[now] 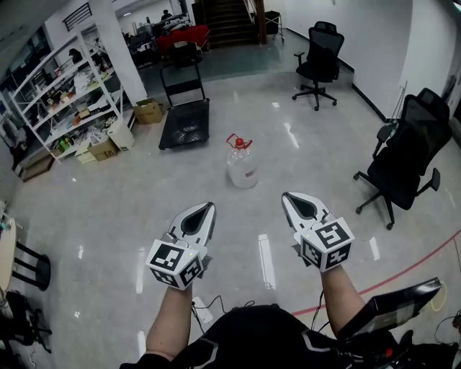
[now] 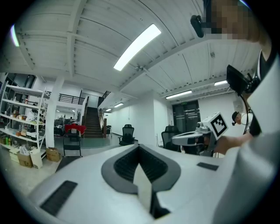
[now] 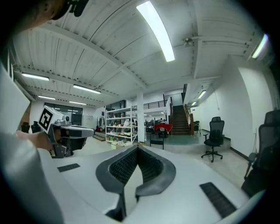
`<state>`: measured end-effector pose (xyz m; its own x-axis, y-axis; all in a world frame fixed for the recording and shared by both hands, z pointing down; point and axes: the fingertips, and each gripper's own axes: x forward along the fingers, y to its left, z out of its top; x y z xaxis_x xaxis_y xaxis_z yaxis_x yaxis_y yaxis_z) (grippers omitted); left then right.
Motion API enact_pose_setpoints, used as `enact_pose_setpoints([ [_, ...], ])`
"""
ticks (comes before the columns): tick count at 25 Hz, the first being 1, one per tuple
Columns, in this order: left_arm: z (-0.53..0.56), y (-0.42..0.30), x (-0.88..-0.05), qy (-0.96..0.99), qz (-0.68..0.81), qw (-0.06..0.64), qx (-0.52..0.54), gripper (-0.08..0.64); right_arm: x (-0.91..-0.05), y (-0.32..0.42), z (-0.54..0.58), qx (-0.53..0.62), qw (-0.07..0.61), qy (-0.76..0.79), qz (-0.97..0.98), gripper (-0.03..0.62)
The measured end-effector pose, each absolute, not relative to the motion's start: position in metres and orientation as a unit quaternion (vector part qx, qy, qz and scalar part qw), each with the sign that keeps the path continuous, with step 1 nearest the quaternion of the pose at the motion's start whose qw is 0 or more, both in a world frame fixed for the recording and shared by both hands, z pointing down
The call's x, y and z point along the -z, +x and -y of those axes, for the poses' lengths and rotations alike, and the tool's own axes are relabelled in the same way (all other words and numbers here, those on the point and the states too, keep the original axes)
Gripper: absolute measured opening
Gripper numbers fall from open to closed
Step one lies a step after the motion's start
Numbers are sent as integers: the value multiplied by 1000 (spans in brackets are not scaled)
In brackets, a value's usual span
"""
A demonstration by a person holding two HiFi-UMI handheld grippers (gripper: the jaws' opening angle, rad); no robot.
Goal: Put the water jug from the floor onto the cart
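A clear water jug (image 1: 243,166) with a red cap and red handle stands upright on the shiny floor in the head view. Beyond it to the left waits a black platform cart (image 1: 186,121) with an upright handle, seen small in the left gripper view as the cart (image 2: 72,146) and in the right gripper view as the cart (image 3: 157,141). My left gripper (image 1: 209,207) and right gripper (image 1: 287,196) are held level side by side, well short of the jug. Both are shut with nothing between their jaws. The jug is hidden in both gripper views.
Two black office chairs (image 1: 319,61) (image 1: 403,158) stand at the right. White shelving (image 1: 68,94) with cardboard boxes (image 1: 148,111) lines the left, and a black stool (image 1: 32,265) stands at the near left. A staircase (image 1: 230,20) rises at the back. A red line (image 1: 403,270) crosses the floor.
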<state>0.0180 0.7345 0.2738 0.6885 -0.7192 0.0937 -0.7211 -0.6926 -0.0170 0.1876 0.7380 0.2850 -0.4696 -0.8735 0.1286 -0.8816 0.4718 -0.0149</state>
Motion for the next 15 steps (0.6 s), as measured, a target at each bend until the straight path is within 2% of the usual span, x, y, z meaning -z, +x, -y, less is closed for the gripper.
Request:
enact_pose_setpoints([
  [8,-735,52,-267,923,379,-16,-60,-2,-293,207,-735,0,94,497,863,-3],
  [15,-705,67,-285,920,385,-2,-73,-2,-305,230,-698,-21,76,496,865,-3],
])
